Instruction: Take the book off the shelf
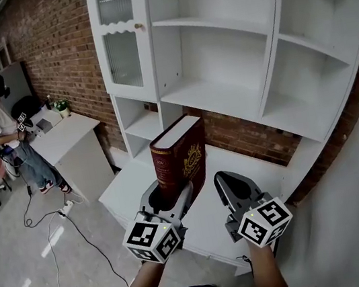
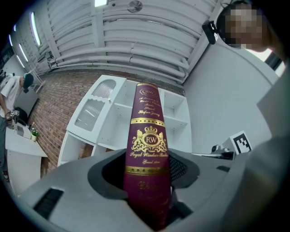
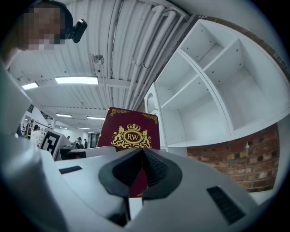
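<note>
Brick wall (image 1: pixel 55 51) backs a white shelf unit (image 1: pixel 225 91) whose compartments stand bare, with a ribbed-glass door (image 1: pixel 120 33) at upper left and a white tabletop (image 1: pixel 129 189) below.

The book (image 1: pixel 180 156), a thick maroon hardback with gilt lettering on spine and cover, stands upright in front of the shelf unit, clear of every compartment. The left hand-held gripper (image 1: pixel 172 198) clamps it low down, jaws spread wide across the full thickness with the spine (image 2: pixel 149 154) facing its camera. Whether the lower edge rests on the tabletop is hidden.

The right hand-held gripper (image 1: pixel 229 182) sits just beside the front cover (image 3: pixel 131 131) with its jaws brought together and nothing between them.

Handling, judged: the volume looks heavy and stiff, with a smooth, likely slippery binding. A low grip leaves most of the mass above the jaws, so it may tip or slide. Support from the second gripper against the cover, or a hold nearer mid-height, would steady it.

Clearance: the tabletop's front edge lies close under the grippers, and the shelf's uprights and curved lower shelves stand just behind the book. Open room lies toward the operator and to the left, where a cable (image 1: pixel 63 220) crosses the floor and a person (image 1: pixel 1 115) stands well apart.
</note>
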`<state>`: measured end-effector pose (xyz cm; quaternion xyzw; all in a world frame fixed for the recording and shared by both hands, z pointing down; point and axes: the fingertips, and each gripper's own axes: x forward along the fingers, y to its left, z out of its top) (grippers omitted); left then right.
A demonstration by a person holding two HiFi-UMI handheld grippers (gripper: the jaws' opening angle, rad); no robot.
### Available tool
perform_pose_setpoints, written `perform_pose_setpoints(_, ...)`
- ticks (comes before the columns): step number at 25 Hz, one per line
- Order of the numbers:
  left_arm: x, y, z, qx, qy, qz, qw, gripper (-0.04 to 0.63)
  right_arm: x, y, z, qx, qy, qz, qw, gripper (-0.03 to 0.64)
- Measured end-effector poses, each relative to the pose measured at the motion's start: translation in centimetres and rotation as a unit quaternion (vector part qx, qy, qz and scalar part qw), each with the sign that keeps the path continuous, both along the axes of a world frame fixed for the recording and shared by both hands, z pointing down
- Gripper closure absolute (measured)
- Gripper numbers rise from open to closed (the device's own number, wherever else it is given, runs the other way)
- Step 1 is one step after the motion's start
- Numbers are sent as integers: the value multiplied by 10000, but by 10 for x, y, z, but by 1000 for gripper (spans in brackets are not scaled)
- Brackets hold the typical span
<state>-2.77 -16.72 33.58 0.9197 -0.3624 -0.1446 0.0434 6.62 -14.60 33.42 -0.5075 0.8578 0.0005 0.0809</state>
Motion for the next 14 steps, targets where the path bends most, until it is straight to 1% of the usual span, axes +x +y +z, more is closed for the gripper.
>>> perform_pose_setpoints(6, -11, 6, -3, 62, -39, 48, 10000, 360, -13, 4, -3, 59, -14, 19, 10000, 597)
perform_pose_setpoints(14, -15, 11, -5, 72, -123, 58, 9999, 360, -19, 7, -5, 56, 3, 3, 10000, 597)
